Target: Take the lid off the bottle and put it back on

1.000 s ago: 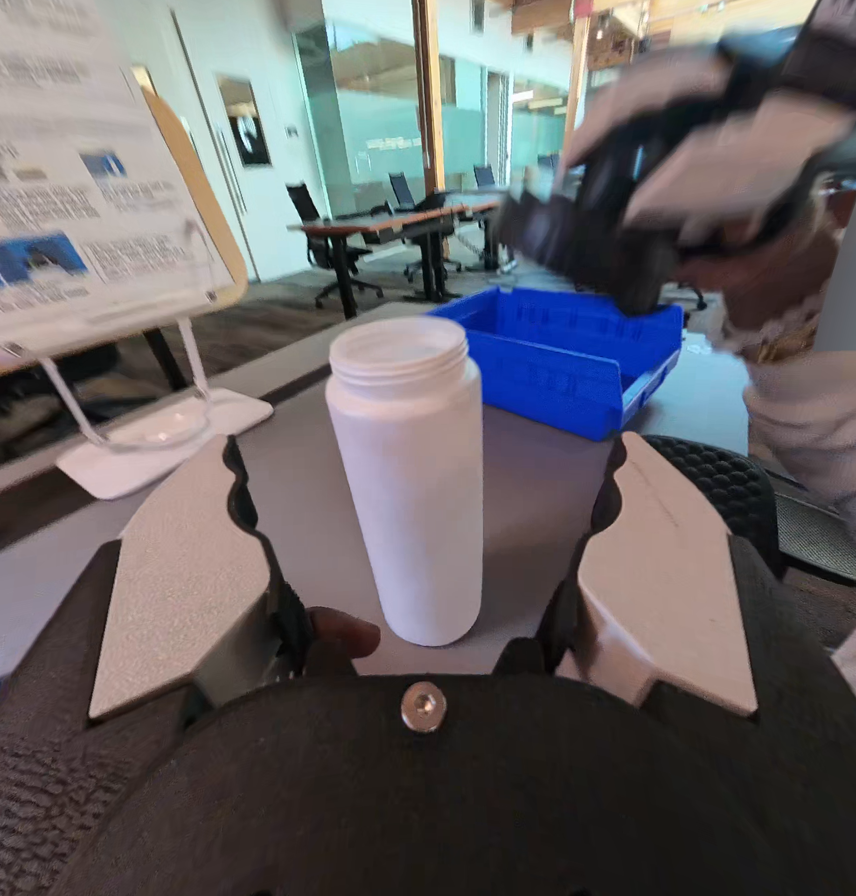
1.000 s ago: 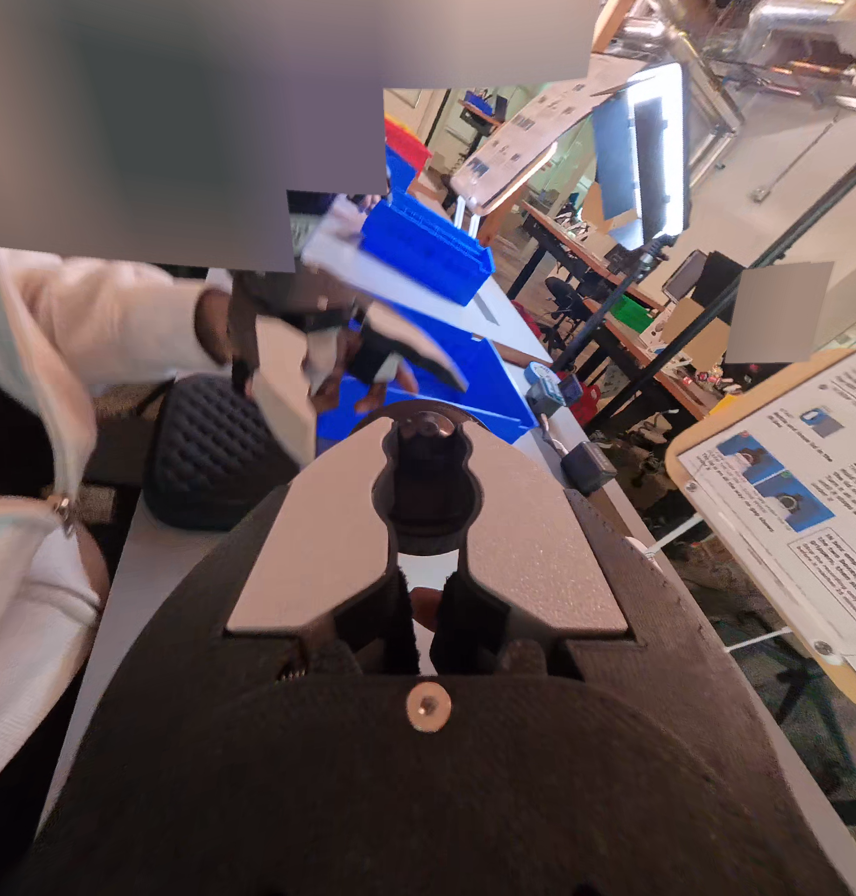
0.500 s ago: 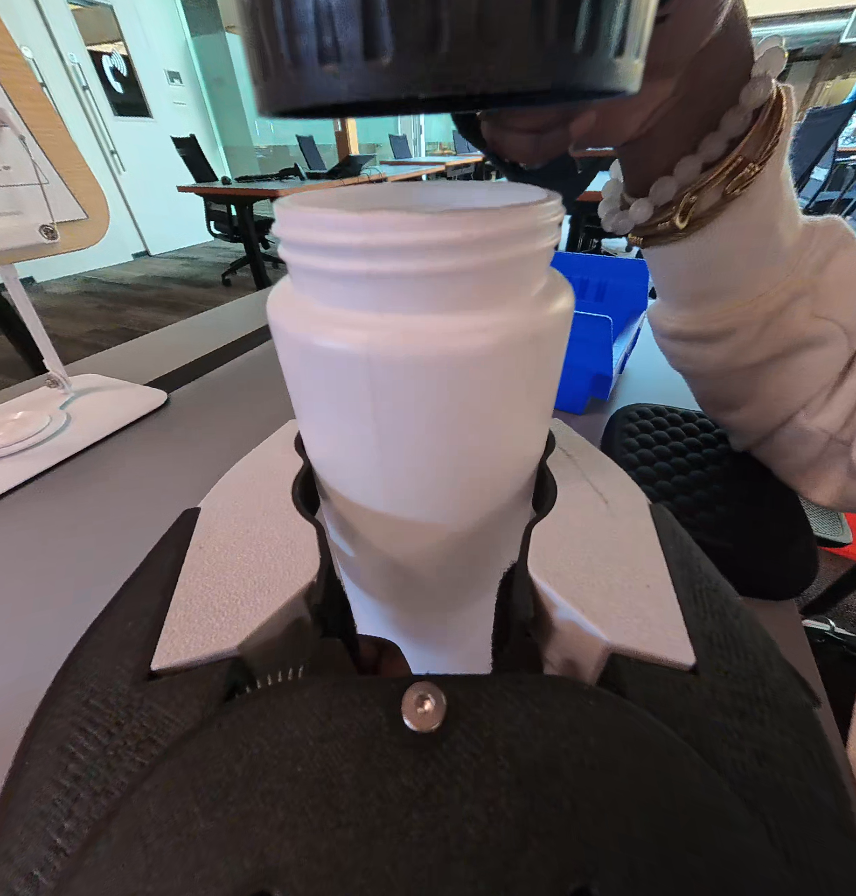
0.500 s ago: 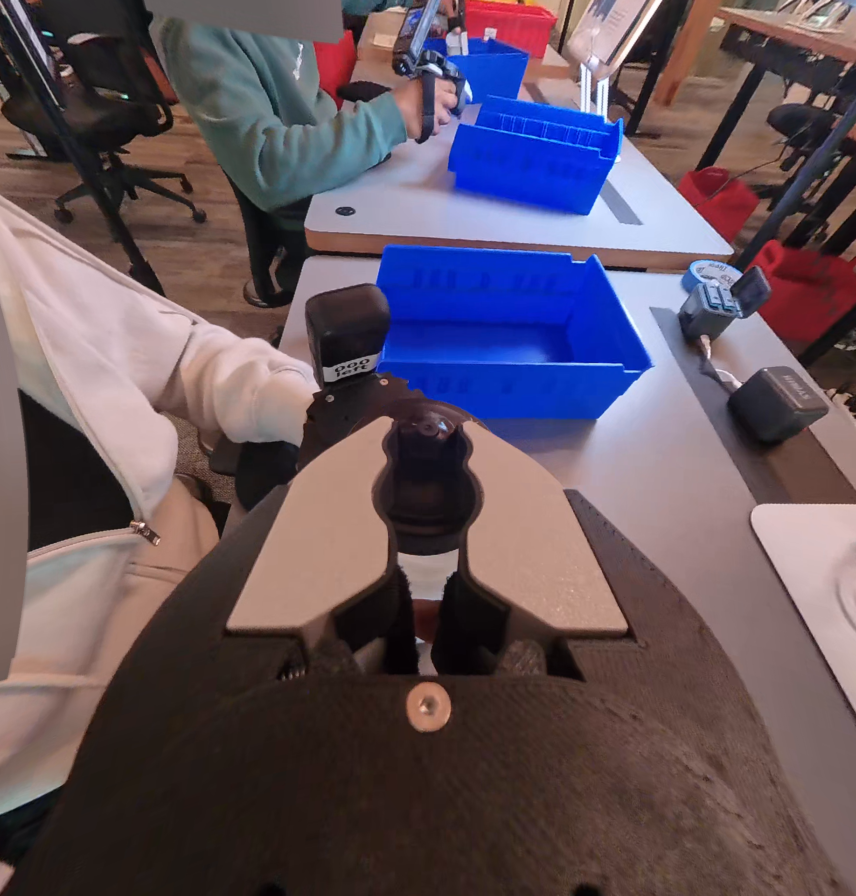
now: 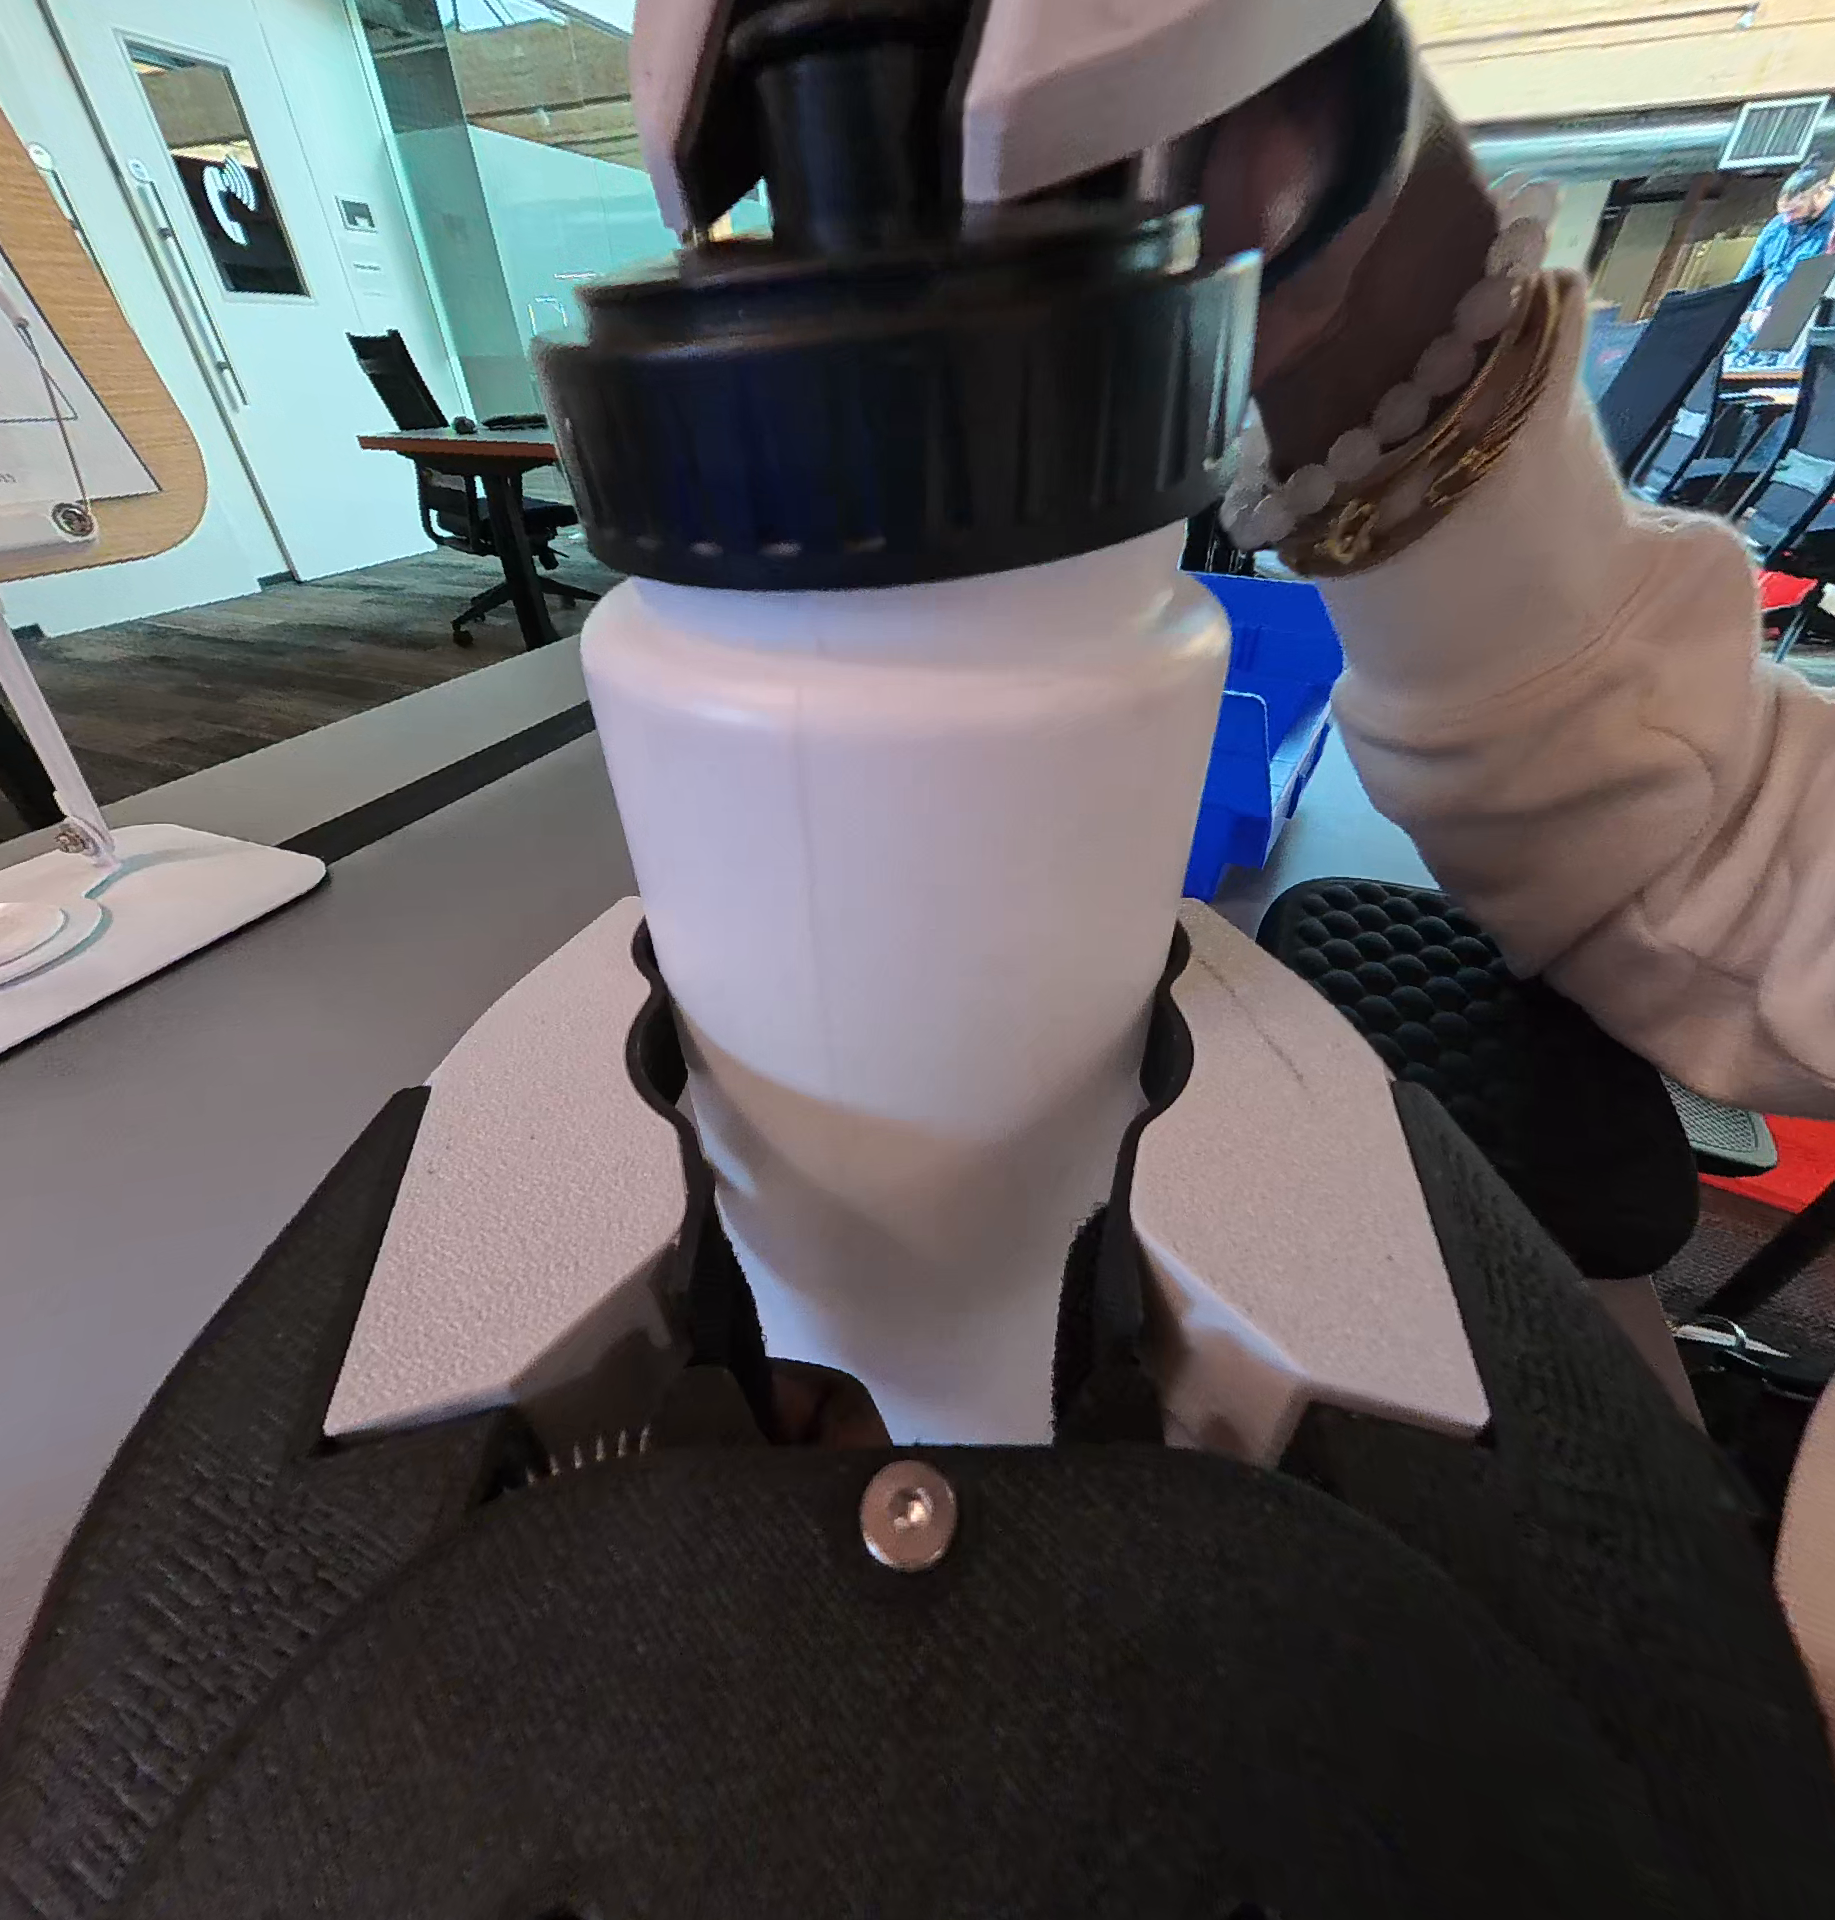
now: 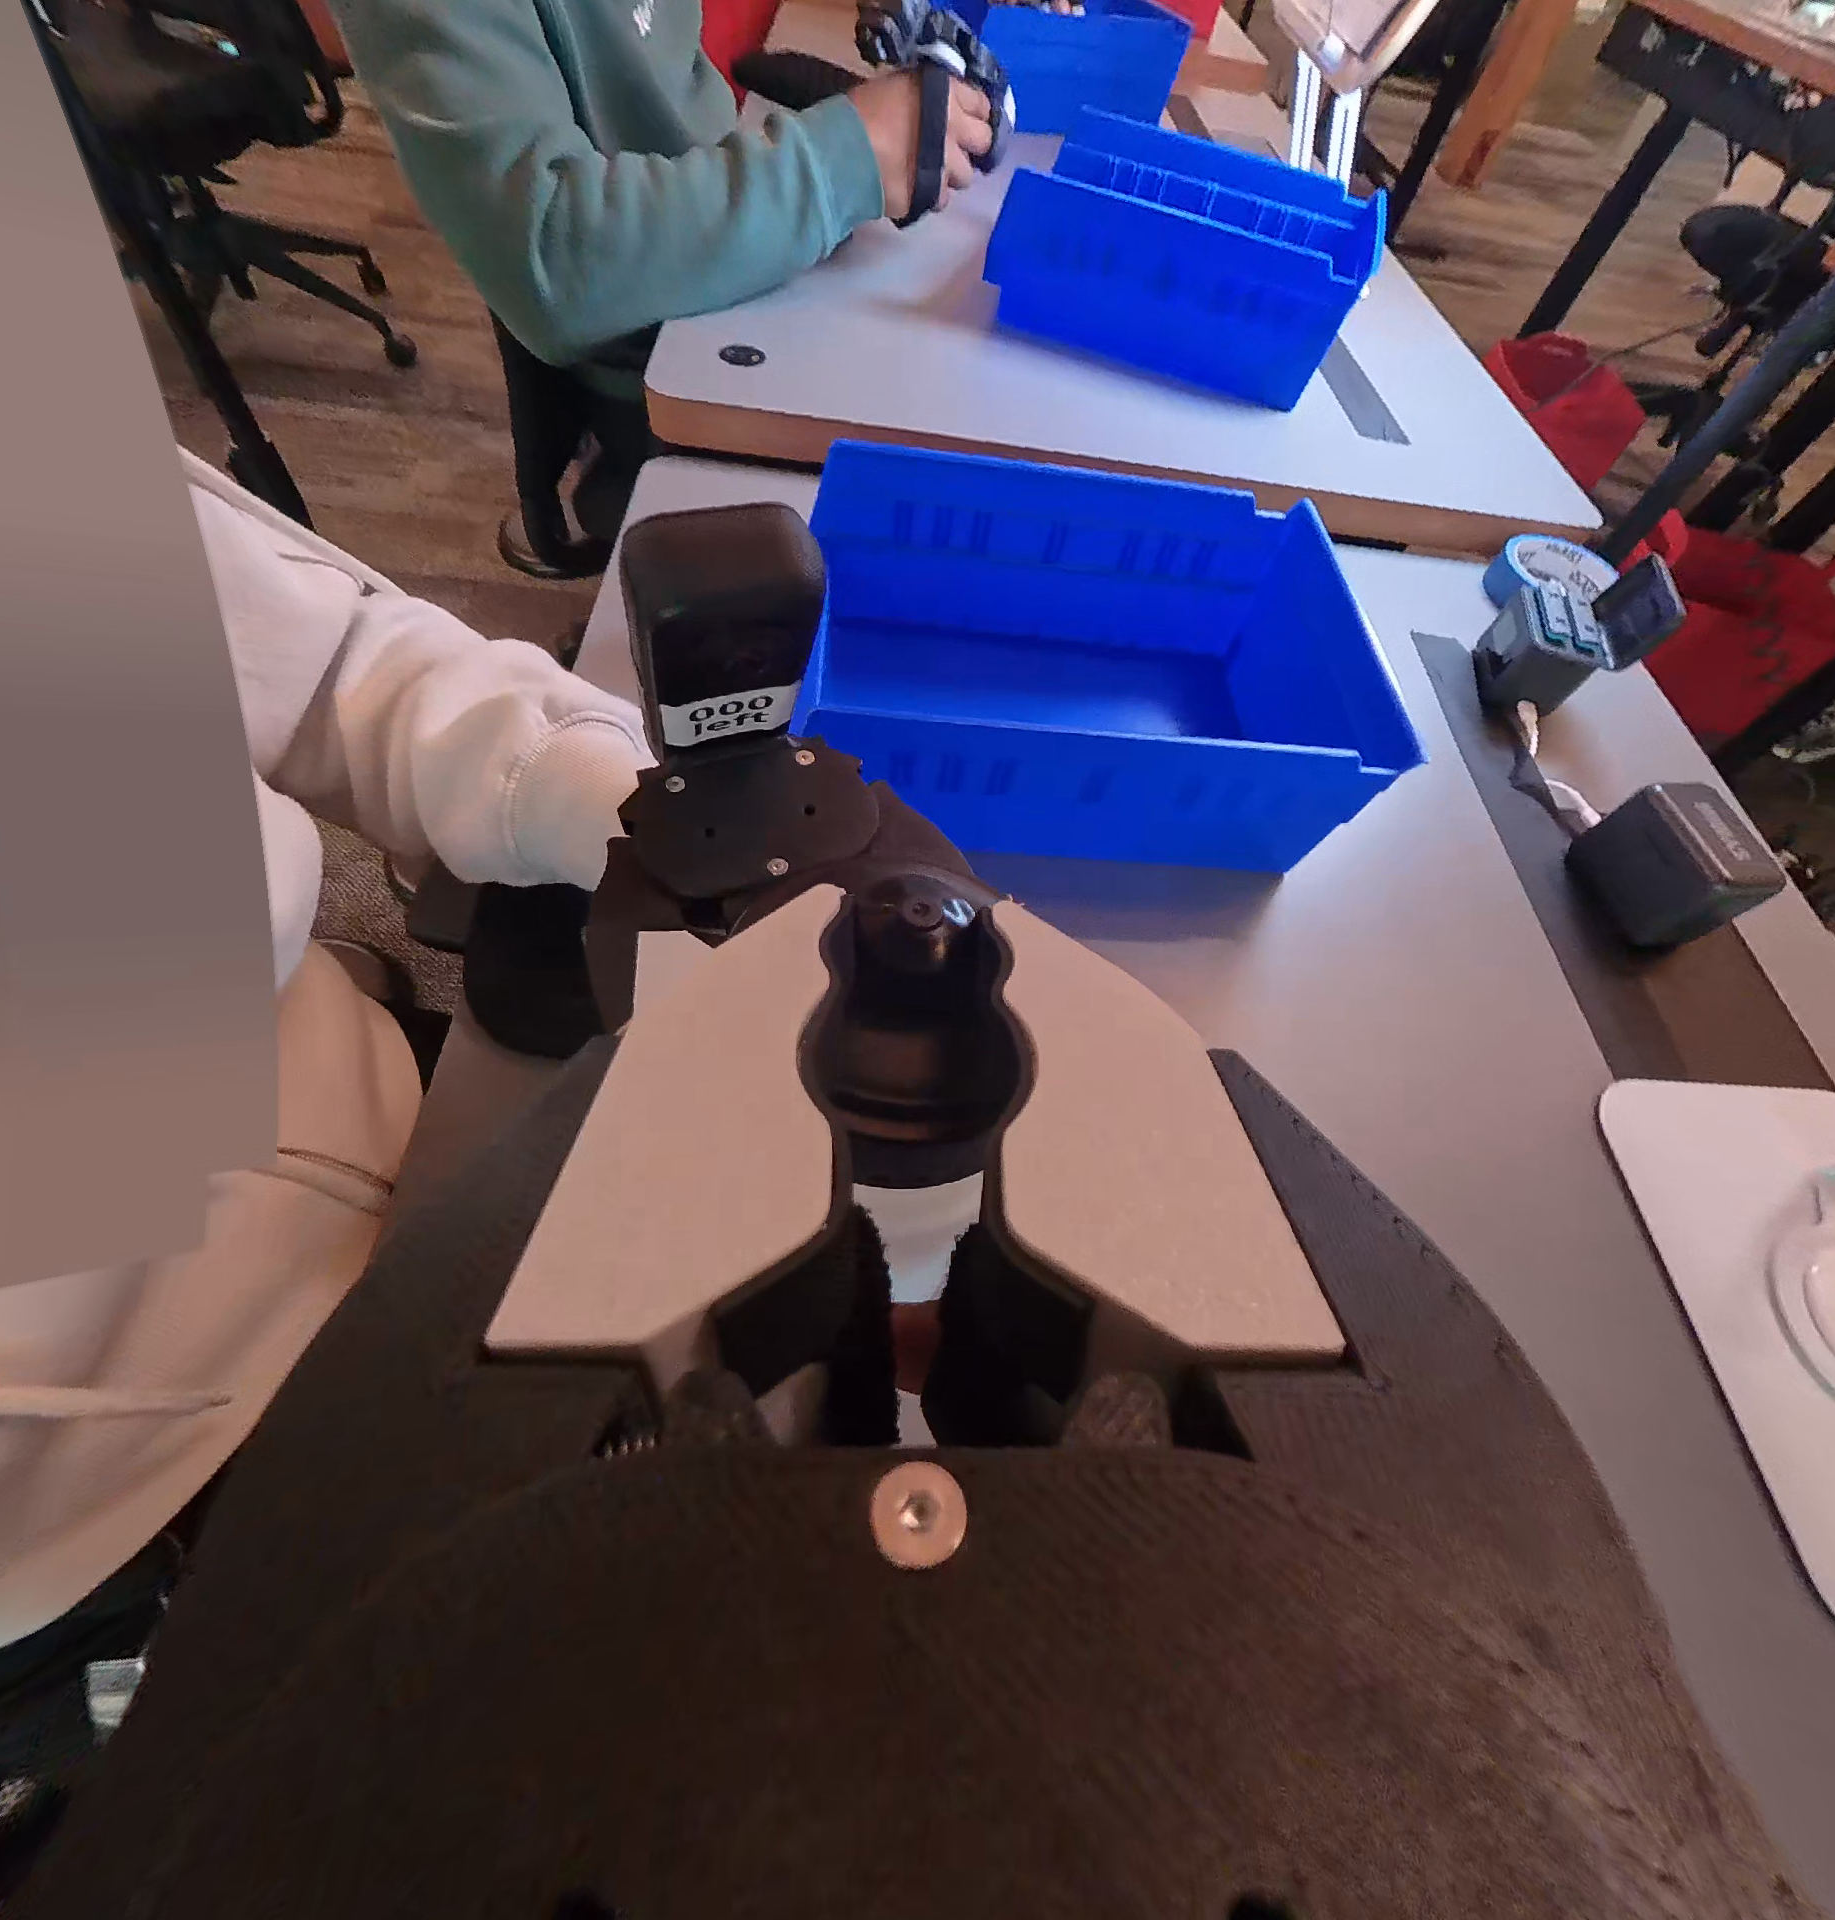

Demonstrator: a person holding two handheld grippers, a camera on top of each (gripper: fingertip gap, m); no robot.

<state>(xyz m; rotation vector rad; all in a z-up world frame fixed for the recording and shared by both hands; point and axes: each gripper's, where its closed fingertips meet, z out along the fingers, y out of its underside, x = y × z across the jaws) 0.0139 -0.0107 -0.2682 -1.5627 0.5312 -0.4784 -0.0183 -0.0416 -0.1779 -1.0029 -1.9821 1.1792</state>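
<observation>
A white bottle [image 5: 908, 862] stands upright on the grey table [image 5: 217, 1091]. My left gripper [image 5: 908, 997] is shut on its lower body, both pads pressed against its sides. A black ribbed lid [image 5: 892, 416] sits on the bottle's neck. My right gripper [image 5: 840, 156] comes down from above and is shut on the lid's black spout. In the right wrist view the right gripper [image 6: 913, 935] clasps the spout [image 6: 913, 997], and the left gripper's body [image 6: 747, 821] shows just beyond it.
A blue bin [image 6: 1100, 675] stands on the table beyond the bottle. A white stand base [image 5: 113, 914] lies to the left. Chargers and a tape roll [image 6: 1547, 566] sit at the table's far edge. A black chair [image 5: 1464, 1060] is on the right. Another person [image 6: 601, 156] works at the farther table. My right fingertips sit around 10 cm from my left ones.
My left gripper closed on the bottle's body. My right gripper brought the lid over and lowered it from above the open neck onto the neck.
</observation>
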